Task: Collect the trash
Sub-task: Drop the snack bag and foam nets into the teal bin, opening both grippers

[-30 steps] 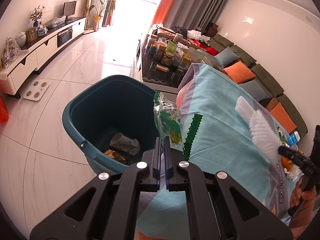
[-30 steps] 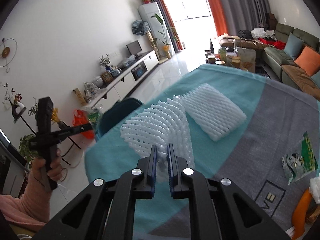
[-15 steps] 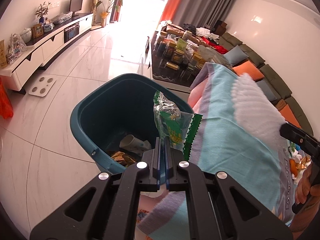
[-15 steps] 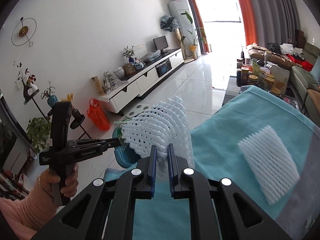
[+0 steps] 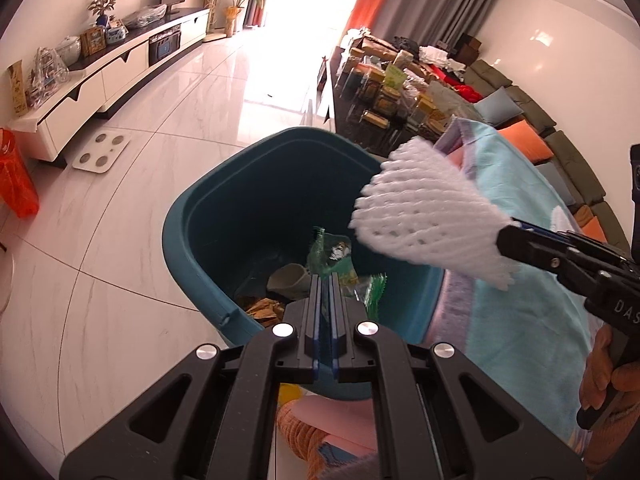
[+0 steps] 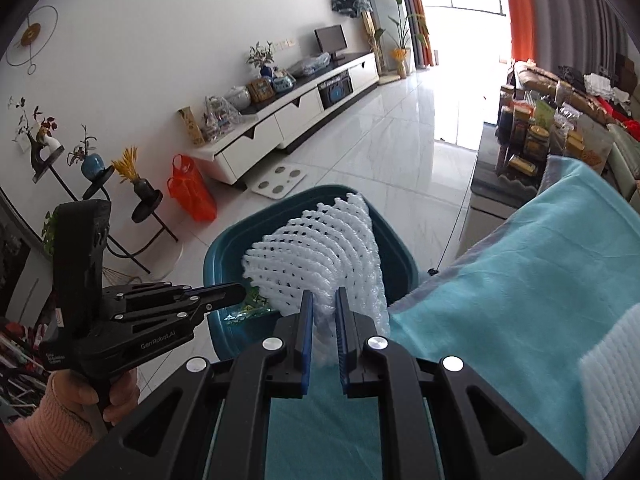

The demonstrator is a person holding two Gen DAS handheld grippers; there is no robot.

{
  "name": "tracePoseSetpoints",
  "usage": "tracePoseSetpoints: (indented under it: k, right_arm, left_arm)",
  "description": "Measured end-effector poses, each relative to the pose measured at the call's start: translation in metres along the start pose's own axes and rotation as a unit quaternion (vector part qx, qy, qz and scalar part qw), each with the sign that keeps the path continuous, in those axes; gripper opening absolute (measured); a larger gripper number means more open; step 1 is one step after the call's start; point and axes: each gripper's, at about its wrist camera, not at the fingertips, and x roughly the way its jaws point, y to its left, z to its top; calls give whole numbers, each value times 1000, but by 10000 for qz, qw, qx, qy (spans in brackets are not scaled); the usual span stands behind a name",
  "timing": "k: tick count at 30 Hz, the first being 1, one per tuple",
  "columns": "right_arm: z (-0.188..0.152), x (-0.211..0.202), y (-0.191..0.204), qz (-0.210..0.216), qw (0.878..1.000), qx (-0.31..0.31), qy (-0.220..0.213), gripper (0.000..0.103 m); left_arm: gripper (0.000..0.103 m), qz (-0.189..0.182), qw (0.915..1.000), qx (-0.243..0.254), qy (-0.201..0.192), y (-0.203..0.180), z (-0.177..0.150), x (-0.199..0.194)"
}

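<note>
A teal trash bin (image 5: 180, 216) stands on the floor beside the table with the teal cloth (image 6: 520, 280). My left gripper (image 5: 325, 278) is shut on a green snack wrapper (image 5: 332, 254), which hangs inside the bin's mouth. My right gripper (image 6: 322, 296) is shut on a white foam fruit net (image 6: 316, 248), held over the bin's table-side rim (image 6: 224, 252). The left wrist view shows that net (image 5: 424, 216) reaching in from the right. In the right wrist view the left gripper (image 6: 240, 292) points into the bin, with the wrapper (image 6: 248, 306) at its tip.
A paper cup (image 5: 288, 280) and brown scraps lie at the bottom of the bin. Another white foam net (image 6: 612, 380) lies on the cloth. A bathroom scale (image 5: 102, 152) and an orange bag (image 6: 192, 192) are on the floor, with a jar-laden coffee table (image 5: 384, 104) beyond.
Both grippers have moved toward the bin. The wrapper now hangs lower, inside the bin's mouth. The foam net has swung from above the table to above the bin's rim.
</note>
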Motion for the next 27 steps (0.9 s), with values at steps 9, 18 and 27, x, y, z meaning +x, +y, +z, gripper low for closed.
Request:
tracePoseSetpoints:
  k: [9, 18, 27]
  right_arm:
    - [6, 32, 0, 141, 9987, 335, 362, 20]
    - [1, 15, -3, 413, 9980, 455, 169, 23]
    - [-28, -56, -17, 479, 9965, 445, -529, 31]
  left_arm:
    - [14, 98, 9998, -169, -41, 5, 5, 19]
    - [26, 112, 9994, -86, -319, -3, 2, 6]
    - [44, -274, 9939, 542, -921, -55, -5, -42]
